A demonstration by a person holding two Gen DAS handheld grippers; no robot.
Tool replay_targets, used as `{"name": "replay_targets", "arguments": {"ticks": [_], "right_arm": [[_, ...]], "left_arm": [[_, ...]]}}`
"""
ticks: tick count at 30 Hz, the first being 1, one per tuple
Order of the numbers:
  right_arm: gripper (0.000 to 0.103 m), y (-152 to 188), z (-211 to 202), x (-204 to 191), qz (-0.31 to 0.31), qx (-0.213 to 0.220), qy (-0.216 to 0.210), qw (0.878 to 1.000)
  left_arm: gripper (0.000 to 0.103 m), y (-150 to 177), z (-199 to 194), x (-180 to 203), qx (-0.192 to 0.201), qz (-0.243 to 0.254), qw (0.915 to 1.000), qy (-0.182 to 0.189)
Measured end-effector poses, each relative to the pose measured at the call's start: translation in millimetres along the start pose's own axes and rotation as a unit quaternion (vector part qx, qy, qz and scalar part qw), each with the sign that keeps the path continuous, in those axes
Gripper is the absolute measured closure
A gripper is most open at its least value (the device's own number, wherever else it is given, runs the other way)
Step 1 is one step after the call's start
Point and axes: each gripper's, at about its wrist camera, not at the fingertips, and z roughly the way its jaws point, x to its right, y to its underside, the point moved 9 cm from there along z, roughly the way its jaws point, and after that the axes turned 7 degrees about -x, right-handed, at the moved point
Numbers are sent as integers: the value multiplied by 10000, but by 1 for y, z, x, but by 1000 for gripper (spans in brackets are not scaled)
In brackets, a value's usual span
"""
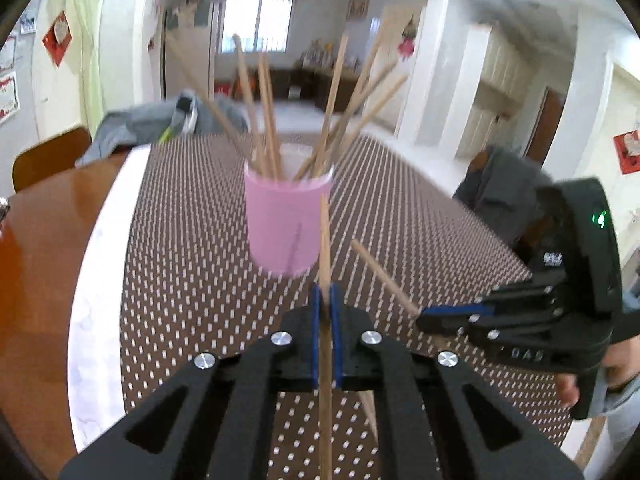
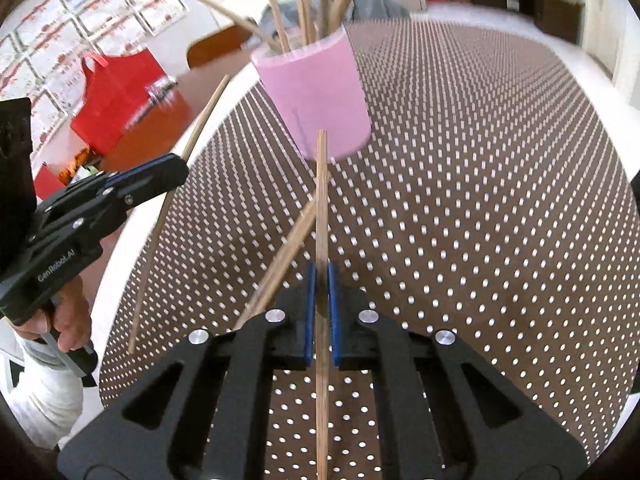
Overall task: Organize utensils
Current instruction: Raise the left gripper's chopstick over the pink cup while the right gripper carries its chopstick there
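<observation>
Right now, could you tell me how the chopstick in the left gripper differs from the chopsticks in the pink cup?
The left gripper is shut on a single chopstick, clamped partway along its length above the spotted mat; the chopsticks in the pink cup are a bundle that no gripper holds. The held one lies along the fingers; those in the cup fan outward against the rim. All look like plain light wood.

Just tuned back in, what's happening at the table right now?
A person is sorting chopsticks into the pink cup on the dotted mat. The left hand-held gripper is shut on one chopstick, and the right hand-held gripper is shut on another chopstick. Both are held above the mat, in front of the cup, which already holds a bunch of chopsticks. Neither held stick is in the cup yet.
</observation>
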Motion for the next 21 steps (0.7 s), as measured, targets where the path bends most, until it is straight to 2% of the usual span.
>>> {"name": "replay_targets", "arguments": {"ticks": [4,9,15,21], "right_arm": [[97,-8,-28,-4,-39,547,-156,9984],[97,-23,-68,-9,-96,1343,-297,9904],[97,-50,-110,-9,-25,2260,-508,9728],[97,-87,-124,-17,32,2936,-543,9544]], "left_arm": [[97,-22,-18,8,592,4,9981,169],[97,-48,-43,10,1464,-139,9888,252],[97,-80,-65,4,2329,-407,9711,324],[97,-110,-78,-2,3041,-564,9507,227]]}}
